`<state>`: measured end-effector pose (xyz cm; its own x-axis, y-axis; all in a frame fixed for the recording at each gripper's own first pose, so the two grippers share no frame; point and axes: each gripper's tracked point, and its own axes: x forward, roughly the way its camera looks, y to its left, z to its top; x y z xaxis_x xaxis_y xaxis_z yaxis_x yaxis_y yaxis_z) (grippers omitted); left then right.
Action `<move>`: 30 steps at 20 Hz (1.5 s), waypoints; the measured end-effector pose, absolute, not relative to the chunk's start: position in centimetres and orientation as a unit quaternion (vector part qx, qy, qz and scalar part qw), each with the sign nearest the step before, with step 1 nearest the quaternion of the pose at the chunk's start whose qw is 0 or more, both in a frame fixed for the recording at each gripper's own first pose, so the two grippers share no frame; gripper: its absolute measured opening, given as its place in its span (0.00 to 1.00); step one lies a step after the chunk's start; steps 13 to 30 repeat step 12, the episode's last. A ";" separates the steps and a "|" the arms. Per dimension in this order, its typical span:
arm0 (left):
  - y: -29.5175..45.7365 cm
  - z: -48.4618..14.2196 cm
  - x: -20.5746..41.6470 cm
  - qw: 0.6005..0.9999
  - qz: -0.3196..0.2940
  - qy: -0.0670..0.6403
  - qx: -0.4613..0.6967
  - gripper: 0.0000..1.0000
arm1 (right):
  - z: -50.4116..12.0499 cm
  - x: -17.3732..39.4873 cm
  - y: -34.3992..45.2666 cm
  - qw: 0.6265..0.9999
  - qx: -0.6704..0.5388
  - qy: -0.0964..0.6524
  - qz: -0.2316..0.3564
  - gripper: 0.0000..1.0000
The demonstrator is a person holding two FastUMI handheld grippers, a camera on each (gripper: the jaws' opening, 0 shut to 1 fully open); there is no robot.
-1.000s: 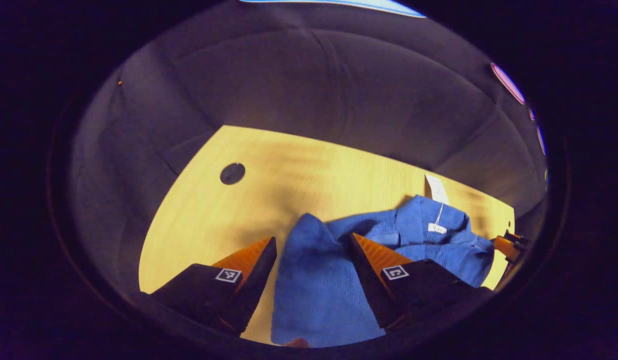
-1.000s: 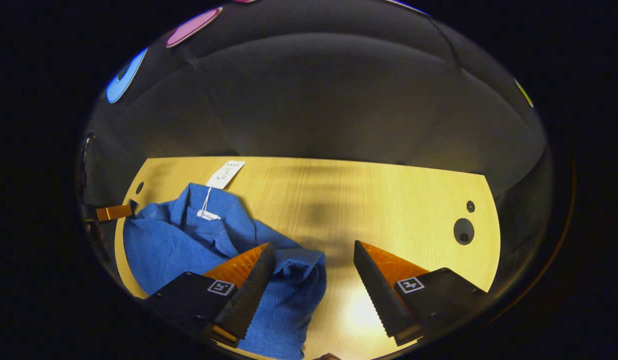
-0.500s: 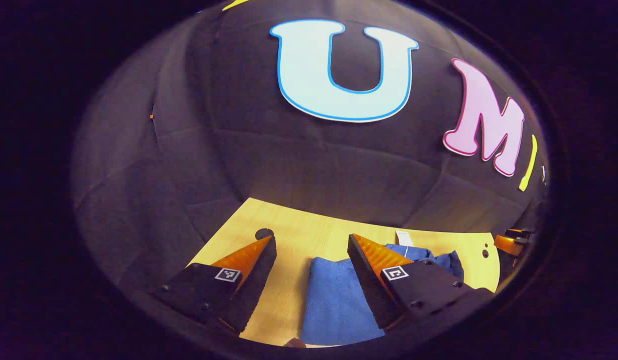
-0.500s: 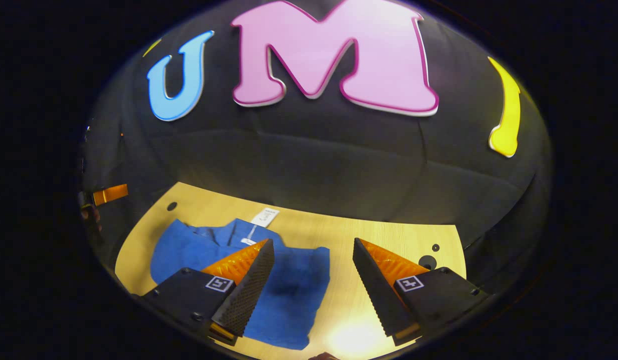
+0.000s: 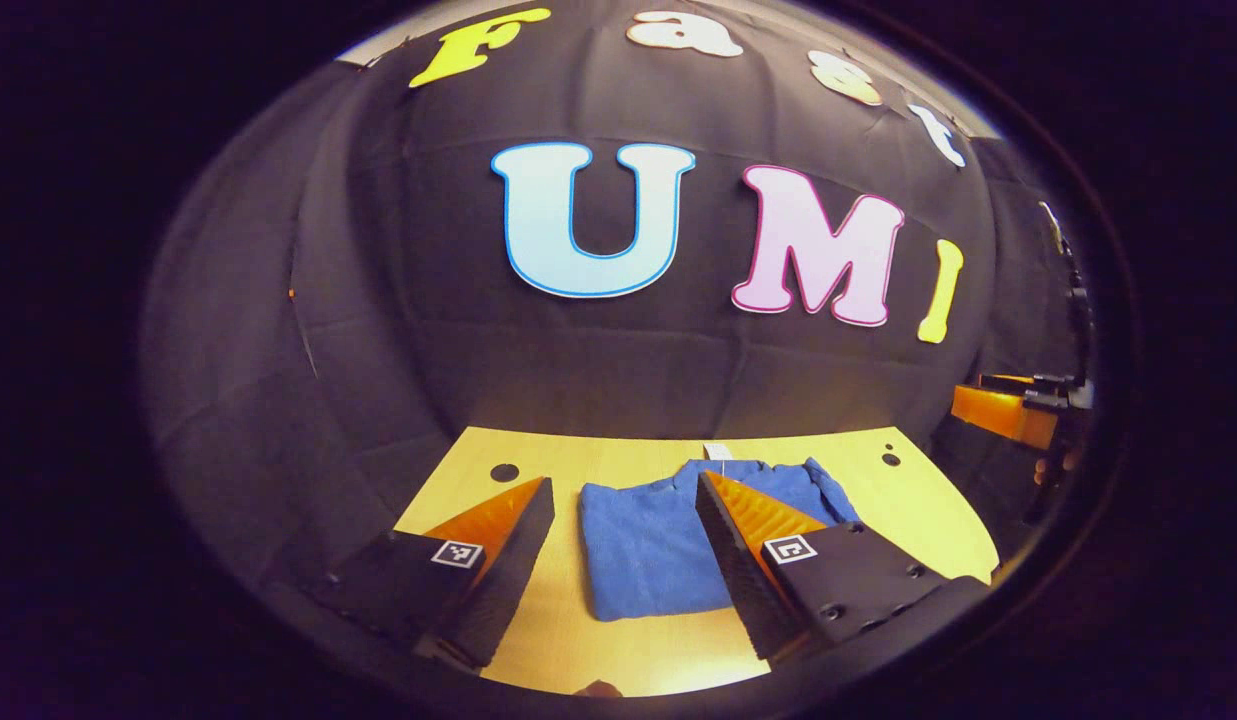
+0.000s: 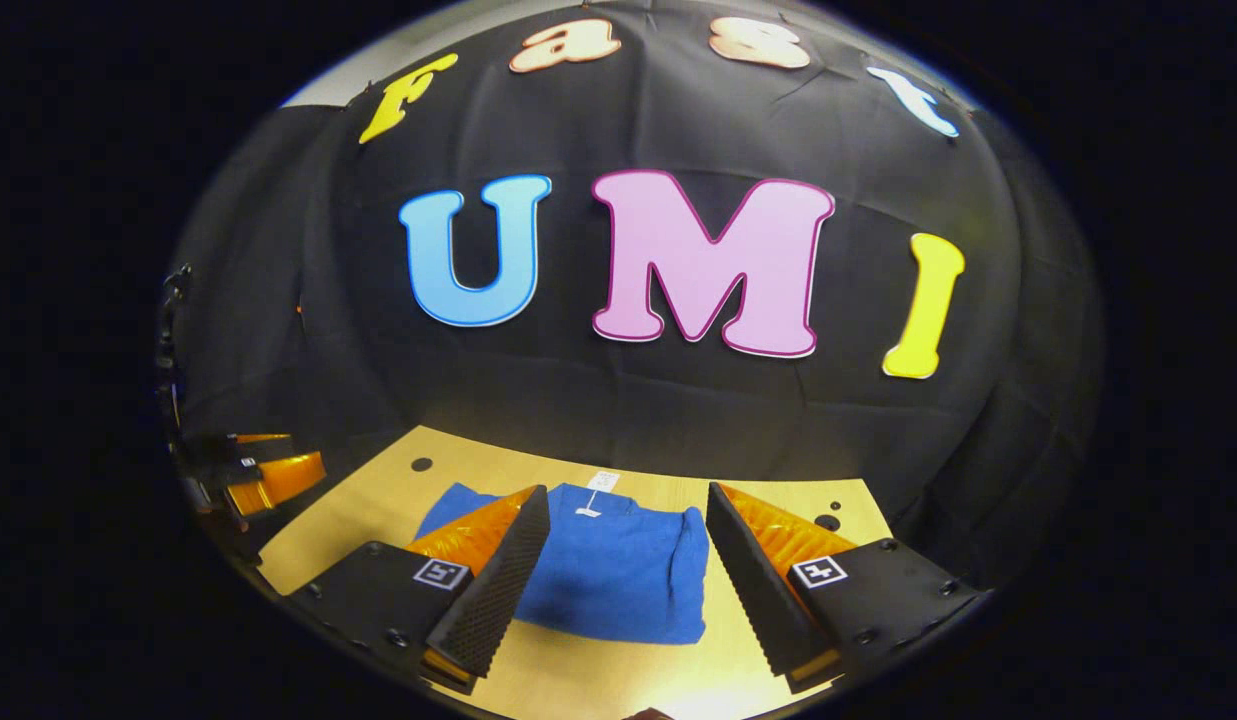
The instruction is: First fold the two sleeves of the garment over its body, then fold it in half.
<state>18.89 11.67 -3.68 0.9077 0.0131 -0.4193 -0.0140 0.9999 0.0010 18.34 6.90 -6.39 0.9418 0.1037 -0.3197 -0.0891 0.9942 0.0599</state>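
The blue knitted garment (image 5: pixel 658 545) lay folded into a compact rectangle on the pale wooden table (image 5: pixel 878 500), low in the centre of both views, with a white paper tag (image 6: pixel 602 481) at its far edge. The left gripper (image 5: pixel 623 555) and the right gripper (image 6: pixel 618 580) were raised above the table, jaws wide apart, holding nothing.

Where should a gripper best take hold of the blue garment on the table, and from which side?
Probably at a near corner of the blue garment, coming down from above on the near side. It lies flat as a compact rectangle on the table, and its near edge faces both open grippers, the right gripper and the left gripper. A flat cloth offers only edges to pinch.
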 end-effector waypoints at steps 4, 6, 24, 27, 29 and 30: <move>8.9 0.2 13.1 0.988 -0.014 0.151 -0.039 0.84 | -4.8 10.5 8.7 0.993 0.025 0.112 0.018 1.00; 9.4 2.5 11.3 0.994 -0.013 0.102 -0.034 0.80 | -3.8 7.7 10.4 0.995 0.023 0.092 0.020 1.00; 9.0 6.1 6.5 0.998 -0.025 0.050 0.005 0.82 | -1.2 2.7 13.4 0.997 0.018 0.060 0.035 0.91; 9.0 6.1 6.5 0.998 -0.025 0.050 0.005 0.82 | -1.2 2.7 13.4 0.997 0.018 0.060 0.035 0.91; 9.0 6.1 6.5 0.998 -0.025 0.050 0.005 0.82 | -1.2 2.7 13.4 0.997 0.018 0.060 0.035 0.91; 9.0 6.1 6.5 0.998 -0.025 0.050 0.005 0.82 | -1.2 2.7 13.4 0.997 0.018 0.060 0.035 0.91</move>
